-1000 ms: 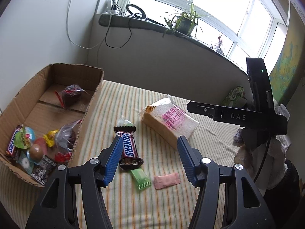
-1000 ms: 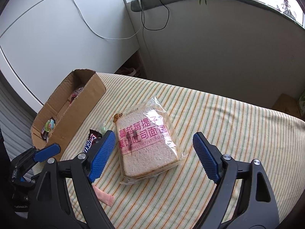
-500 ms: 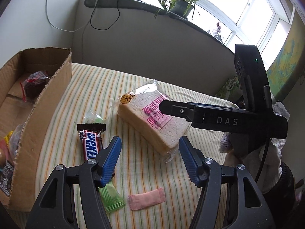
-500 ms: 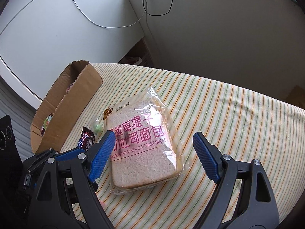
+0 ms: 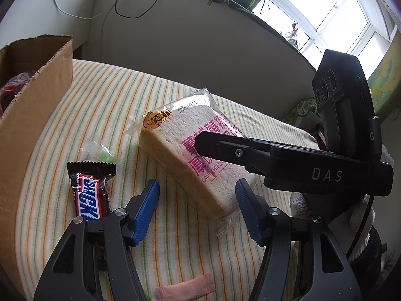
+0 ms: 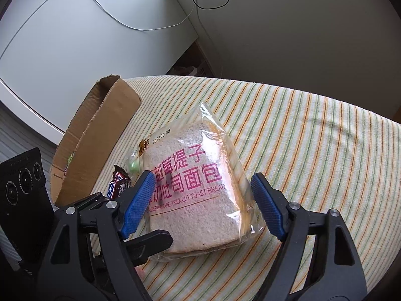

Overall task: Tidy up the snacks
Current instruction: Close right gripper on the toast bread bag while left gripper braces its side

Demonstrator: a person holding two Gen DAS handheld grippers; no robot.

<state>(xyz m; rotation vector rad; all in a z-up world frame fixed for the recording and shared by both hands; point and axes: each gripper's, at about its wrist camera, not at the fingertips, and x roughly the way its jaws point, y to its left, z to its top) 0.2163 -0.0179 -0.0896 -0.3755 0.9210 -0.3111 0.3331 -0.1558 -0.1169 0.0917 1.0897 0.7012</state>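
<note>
Right gripper: your right gripper (image 6: pixel 201 205) has its blue-padded jaws spread wide, straddling the near end of the clear plastic bag of thick-cut toast bread (image 6: pixel 198 188); neither pad touches it yet.
Left gripper: your left gripper (image 5: pixel 196 210) is also parted and empty, hovering low just beside the bread bag's near corner.
Bread bag: it lies flat on the striped green-and-orange cloth (image 6: pixel 313 150), well apart from the brown cardboard box (image 6: pixel 100 135) where the snacks belong.
Grip advice: lower further so both pads bracket the loaf's sides, not just loose film, then close gently; soft bread will likely crush under a hard squeeze.
Clearance: the two grippers cross closely here; keep your left one back so the fingers don't collide.
Neighbours: a brown Snickers bar (image 5: pixel 89 195), a small green wrapped candy (image 5: pixel 106 155) and a pink sachet (image 5: pixel 185 286) lie close by; lift straight up to avoid dragging them.
</note>
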